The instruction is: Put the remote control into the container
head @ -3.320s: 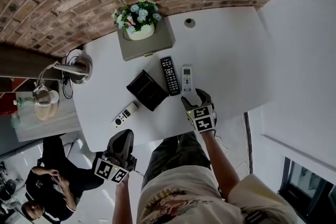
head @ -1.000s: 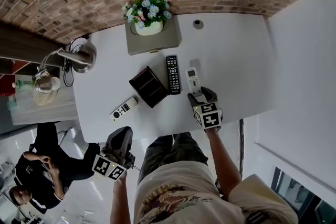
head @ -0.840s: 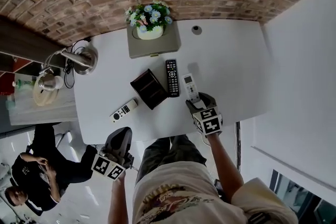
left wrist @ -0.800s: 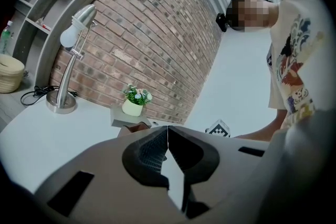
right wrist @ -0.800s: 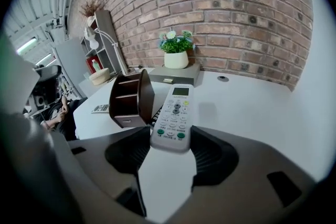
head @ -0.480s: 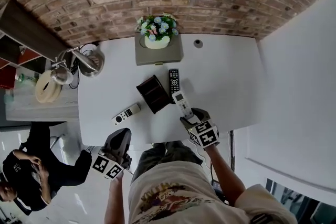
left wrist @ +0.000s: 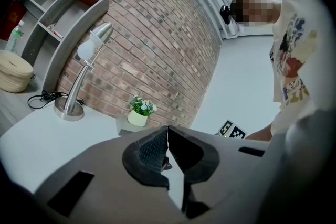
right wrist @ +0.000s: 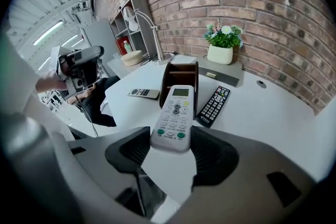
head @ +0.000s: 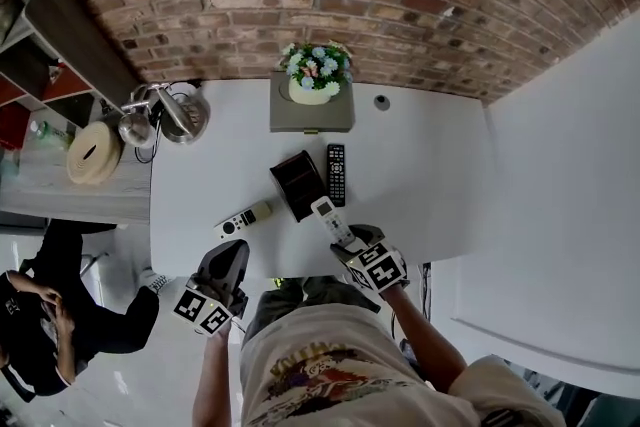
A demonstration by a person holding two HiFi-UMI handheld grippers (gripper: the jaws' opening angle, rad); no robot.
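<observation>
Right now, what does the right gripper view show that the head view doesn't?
Only the right gripper view: the right tongs clamped on the button end of the white remote. Only the head view: the marker cube and the wearer's shirt. Both: the dark container, black remote, flowerpot.

On our table [head: 430, 165], the container [head: 297, 185] stands mid-surface, a first remote control [head: 336, 174] just right of it, a second remote control [head: 243, 220] left of it near the front edge. Behind, a potted plant [head: 313, 72] sits on a box [head: 311, 115]; a desk lamp [head: 170, 111] stands far left. A third remote control [head: 328, 218], in our right gripper [head: 347, 240], hangs just before the container.
</observation>
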